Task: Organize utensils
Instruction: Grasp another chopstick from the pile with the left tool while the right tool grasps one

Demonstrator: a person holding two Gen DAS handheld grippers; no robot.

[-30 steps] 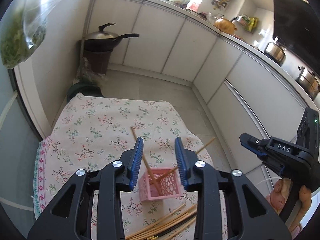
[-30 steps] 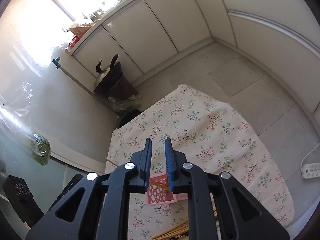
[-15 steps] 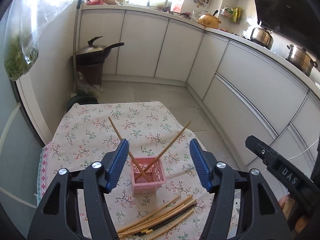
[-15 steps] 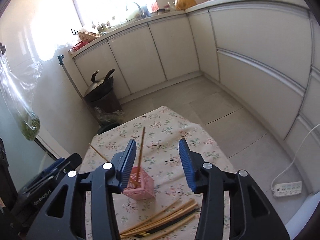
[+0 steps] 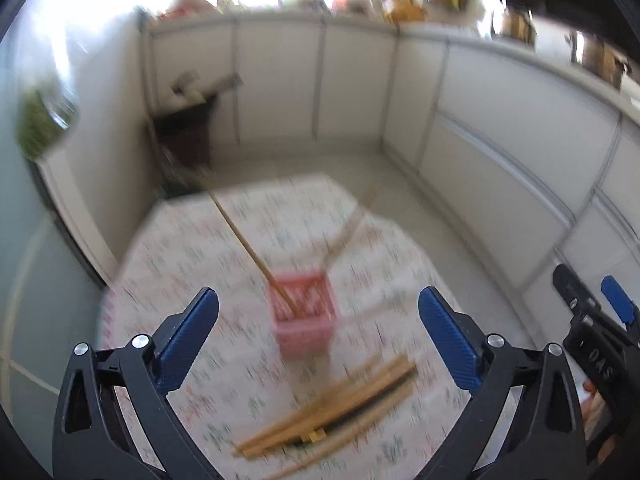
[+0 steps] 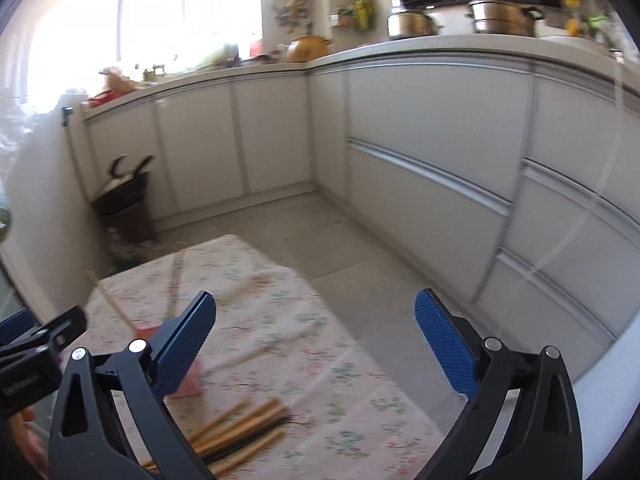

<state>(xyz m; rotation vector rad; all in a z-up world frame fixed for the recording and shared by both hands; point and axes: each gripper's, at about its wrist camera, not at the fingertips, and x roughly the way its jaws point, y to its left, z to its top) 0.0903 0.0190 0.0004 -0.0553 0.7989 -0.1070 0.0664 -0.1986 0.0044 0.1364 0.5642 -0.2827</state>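
I hold a two-finger gripper in each hand over a small table covered with a floral cloth (image 5: 192, 364) in a white kitchen. Both views are blurred by motion.

My left gripper (image 5: 318, 336) has just been spreading its jaws; they now stand released and wide, with nothing pressed between the blue pads. The pink basket sits in the gap beyond them, untouched. My right gripper (image 6: 316, 340) has likewise just been opening and grasps nothing; between its pads I see only cloth and floor.

The pink basket (image 5: 305, 322), a small square lattice holder, stands upright near the middle of the table. In the left view it holds two chopsticks: one wooden chopstick (image 5: 246, 240) leans out toward 11 o'clock, and a paler chopstick (image 5: 350, 228) leans toward 1 o'clock. Whether anything else is inside, the blur hides.

The loose bundle of chopsticks (image 5: 332, 412) lies flat on the cloth at 5 o'clock from the basket, close by but apart from it. Most are wooden, with at least one dark stick among them. In the right view the bundle (image 6: 244, 432) lies at 6 o'clock, low between my fingers, with the basket mostly hidden behind my left finger at 9 o'clock.

The next step, I judge, is fetching another stick. To do it well, I should come down on the bundle's outer edge, close across a single stick near one end, lift it clear of its neighbours, then tip it upright over the basket without knocking the two leaning sticks.
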